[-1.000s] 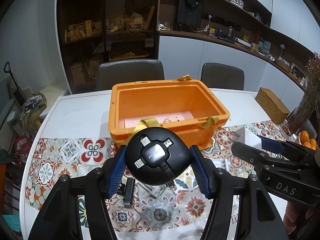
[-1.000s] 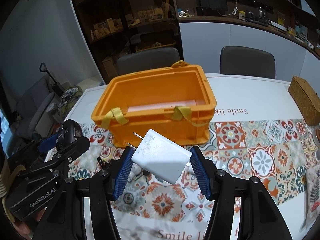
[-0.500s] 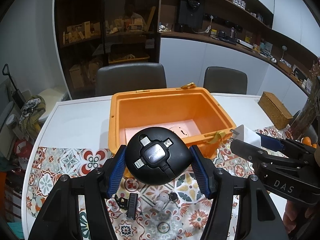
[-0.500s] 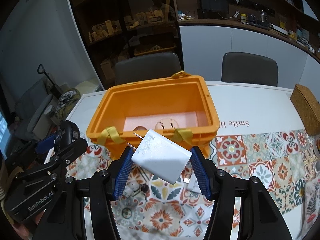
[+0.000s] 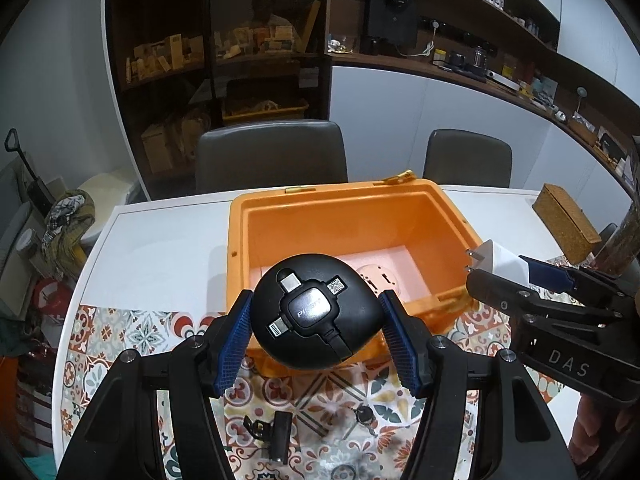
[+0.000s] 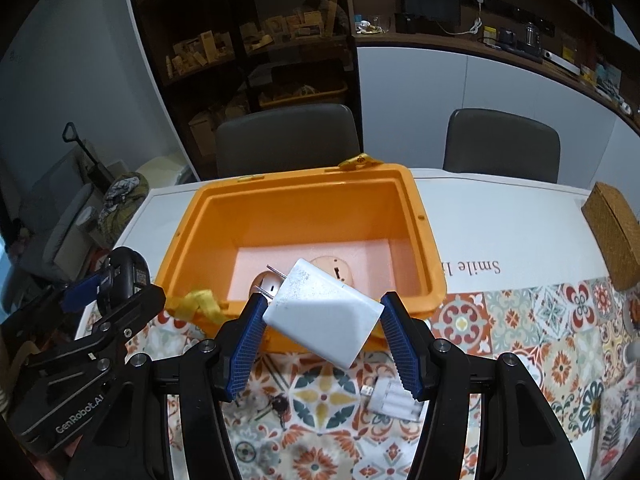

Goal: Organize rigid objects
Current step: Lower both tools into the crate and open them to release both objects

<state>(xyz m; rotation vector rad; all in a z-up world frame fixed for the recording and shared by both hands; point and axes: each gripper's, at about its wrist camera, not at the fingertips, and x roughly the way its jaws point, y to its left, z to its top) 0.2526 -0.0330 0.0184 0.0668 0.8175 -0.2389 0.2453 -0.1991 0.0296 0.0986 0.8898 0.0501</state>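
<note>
Both grippers have closed in on the orange crate over the last second: it was further off and lower in frame, now its rim sits right under the held items and the pink floor with two round discs shows. Judged: transport nearly done, drop into the crate comes next.

Left gripper fingers are clenched on the black round cable hub, held above the crate's near wall; its connector tips point out at 12, 2 and 8 o'clock, and the cable exits at 5 o'clock. No real long axis, since it is a dome.

Right gripper fingers are clenched on the white charger block, just over the near rim. Its long axis is tilted, running from 10 to 4 o'clock, with the prongs pointing to 10 o'clock toward the crate interior.

Keys, a black clip and a white USB piece remain on the patterned bench, at 6 o'clock of the crate.
</note>
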